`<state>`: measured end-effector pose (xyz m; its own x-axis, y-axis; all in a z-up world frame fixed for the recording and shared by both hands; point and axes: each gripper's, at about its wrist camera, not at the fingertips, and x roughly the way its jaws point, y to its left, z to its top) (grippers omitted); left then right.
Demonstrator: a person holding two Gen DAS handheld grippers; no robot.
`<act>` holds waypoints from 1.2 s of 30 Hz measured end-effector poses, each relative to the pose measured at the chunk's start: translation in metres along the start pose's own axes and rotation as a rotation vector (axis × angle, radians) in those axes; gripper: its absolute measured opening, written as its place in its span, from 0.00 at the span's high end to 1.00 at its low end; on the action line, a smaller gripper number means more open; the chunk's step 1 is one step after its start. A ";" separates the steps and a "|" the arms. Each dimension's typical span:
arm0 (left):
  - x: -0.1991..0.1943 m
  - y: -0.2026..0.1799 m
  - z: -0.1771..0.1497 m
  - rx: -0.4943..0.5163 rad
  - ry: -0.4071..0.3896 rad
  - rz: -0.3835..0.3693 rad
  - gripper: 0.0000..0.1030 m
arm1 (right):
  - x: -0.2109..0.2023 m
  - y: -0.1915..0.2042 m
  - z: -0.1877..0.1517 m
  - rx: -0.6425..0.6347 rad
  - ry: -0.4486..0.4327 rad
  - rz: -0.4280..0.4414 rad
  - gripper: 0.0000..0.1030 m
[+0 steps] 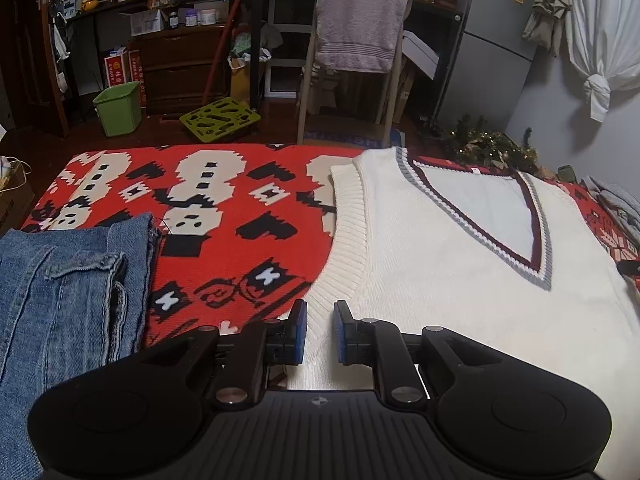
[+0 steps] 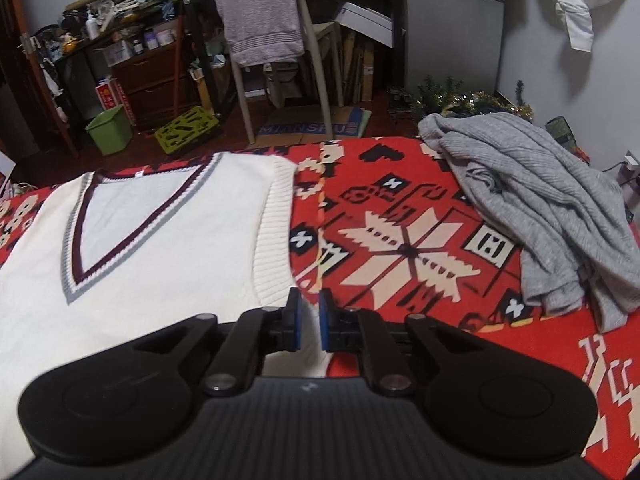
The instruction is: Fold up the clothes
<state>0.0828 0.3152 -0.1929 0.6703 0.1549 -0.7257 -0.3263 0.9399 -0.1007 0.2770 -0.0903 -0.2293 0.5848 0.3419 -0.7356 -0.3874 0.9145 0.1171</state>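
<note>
A white knit V-neck vest (image 1: 440, 280) with maroon and grey neck trim lies flat on the red patterned blanket (image 1: 224, 200). My left gripper (image 1: 320, 310) hovers at the vest's left side by the ribbed armhole edge. Its blue pads (image 1: 301, 320) stand a narrow gap apart with nothing held between them. In the right wrist view the vest (image 2: 160, 260) fills the left side. My right gripper (image 2: 310, 298) sits at the vest's right edge just below the ribbed armhole, narrowly open, with cloth and blanket (image 2: 400, 248) showing in the gap.
Folded blue jeans (image 1: 68, 288) lie on the blanket left of the vest. A crumpled grey sweater (image 2: 540, 208) is heaped at the right. Beyond the far edge stand a chair draped with a towel (image 1: 360, 20), a green bin (image 1: 118, 108) and cluttered shelves.
</note>
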 end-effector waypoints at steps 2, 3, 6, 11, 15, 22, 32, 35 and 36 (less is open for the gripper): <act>0.002 -0.002 0.006 0.000 -0.011 -0.007 0.85 | -0.005 0.013 0.006 -0.059 -0.024 0.019 0.91; 0.006 -0.004 0.009 0.006 -0.009 -0.014 0.85 | -0.005 0.021 0.009 -0.085 -0.025 0.037 0.91; 0.017 -0.009 0.019 0.025 -0.003 -0.032 0.85 | 0.005 0.040 0.016 -0.126 -0.005 0.091 0.91; 0.035 -0.017 0.035 0.057 0.006 -0.063 0.85 | 0.032 0.064 0.028 -0.160 0.036 0.138 0.91; 0.050 -0.024 0.048 0.082 0.013 -0.088 0.86 | 0.042 0.089 0.044 -0.203 0.013 0.215 0.91; 0.065 -0.005 0.072 -0.001 -0.010 -0.151 0.85 | 0.079 0.156 0.082 -0.262 0.012 0.374 0.91; 0.096 0.031 0.097 -0.146 0.021 -0.237 0.79 | 0.155 0.207 0.121 -0.184 0.064 0.451 0.81; 0.101 0.034 0.097 -0.169 0.031 -0.243 0.74 | 0.172 0.215 0.128 -0.168 0.088 0.446 0.80; 0.101 0.035 0.096 -0.177 0.032 -0.250 0.73 | 0.178 0.218 0.130 -0.162 0.096 0.447 0.80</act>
<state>0.2032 0.3929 -0.2046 0.7243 -0.0866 -0.6840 -0.2670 0.8794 -0.3941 0.3894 0.1976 -0.2477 0.2703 0.6651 -0.6961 -0.6959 0.6346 0.3361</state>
